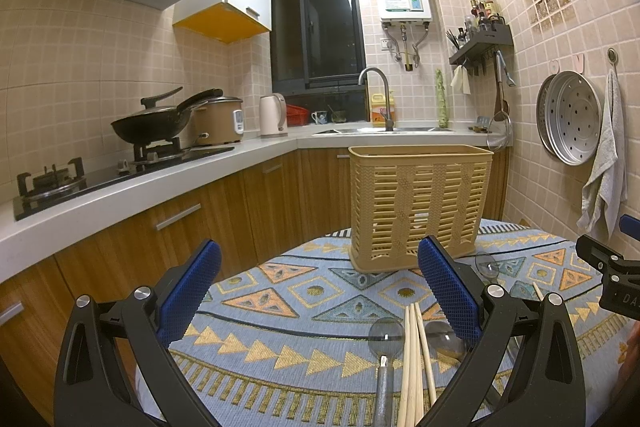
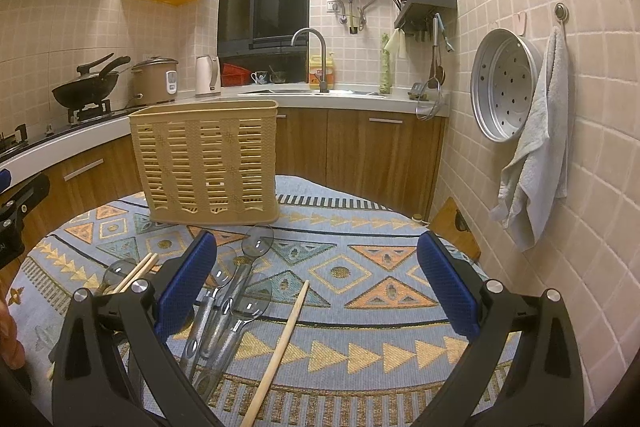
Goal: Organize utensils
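A tan slotted utensil basket [image 1: 418,205] [image 2: 208,163] stands upright at the far side of the patterned tablecloth [image 1: 300,311] [image 2: 360,291]. Wooden chopsticks [image 1: 416,359] lie bundled near my left gripper's right finger, flanked by clear plastic spoons [image 1: 386,337]. In the right wrist view several clear spoons [image 2: 236,291] lie by my right gripper's left finger, a single chopstick [image 2: 280,343] lies between the fingers, and more chopsticks [image 2: 138,273] lie to the left. My left gripper [image 1: 320,291] and right gripper [image 2: 318,287] are both open, holding nothing, above the cloth.
A counter with stove, wok [image 1: 150,125], rice cooker [image 1: 218,121], kettle and sink [image 1: 384,130] runs along the left and back. A steamer tray [image 2: 502,85] and towel [image 2: 536,155] hang on the right wall. The other gripper [image 1: 612,275] shows at the right edge.
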The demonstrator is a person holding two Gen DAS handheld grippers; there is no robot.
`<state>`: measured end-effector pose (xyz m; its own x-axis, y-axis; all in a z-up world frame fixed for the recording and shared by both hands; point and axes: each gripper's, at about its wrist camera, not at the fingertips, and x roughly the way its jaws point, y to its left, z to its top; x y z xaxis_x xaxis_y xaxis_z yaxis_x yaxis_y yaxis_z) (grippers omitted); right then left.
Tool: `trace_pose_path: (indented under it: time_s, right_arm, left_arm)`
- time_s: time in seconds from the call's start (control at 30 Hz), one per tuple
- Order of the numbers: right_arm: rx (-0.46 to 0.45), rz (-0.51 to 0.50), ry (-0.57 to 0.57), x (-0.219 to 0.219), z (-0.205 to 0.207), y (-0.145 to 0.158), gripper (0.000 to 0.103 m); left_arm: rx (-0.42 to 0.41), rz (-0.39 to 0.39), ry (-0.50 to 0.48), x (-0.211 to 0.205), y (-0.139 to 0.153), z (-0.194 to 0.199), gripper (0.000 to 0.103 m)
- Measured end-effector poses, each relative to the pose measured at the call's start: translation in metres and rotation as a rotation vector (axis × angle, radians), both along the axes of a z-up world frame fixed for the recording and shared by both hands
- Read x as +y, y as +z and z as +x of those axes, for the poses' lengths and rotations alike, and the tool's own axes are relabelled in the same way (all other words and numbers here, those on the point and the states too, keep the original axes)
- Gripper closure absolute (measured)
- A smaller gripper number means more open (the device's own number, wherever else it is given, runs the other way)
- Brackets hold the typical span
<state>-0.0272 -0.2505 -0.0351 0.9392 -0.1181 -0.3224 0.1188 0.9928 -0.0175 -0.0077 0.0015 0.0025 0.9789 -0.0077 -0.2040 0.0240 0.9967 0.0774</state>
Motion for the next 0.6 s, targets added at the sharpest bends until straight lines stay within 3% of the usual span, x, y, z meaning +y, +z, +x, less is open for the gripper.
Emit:
trace_pose_path:
  time_s: [0.2,0.33,0.47,0.6]
  right_arm:
    - [0.015,-0.009,-0.048,-0.002,0.002,0.0,0.007]
    - [0.075,-0.038,-0.102,0.0,0.013,-0.003,0.007]
    - [0.101,-0.018,-0.083,-0.004,0.018,-0.005,0.007]
    - [0.162,-0.002,-0.075,-0.008,0.027,-0.005,0.007]
  left_arm:
    - [-0.003,-0.005,0.008,0.003,0.0,-0.002,0.008]
    - [0.006,-0.017,-0.015,0.006,-0.001,-0.002,0.008]
    - [0.143,-0.03,-0.081,0.014,-0.002,0.014,0.01]
    - [0.406,-0.058,-0.213,0.032,0.002,0.048,0.03]
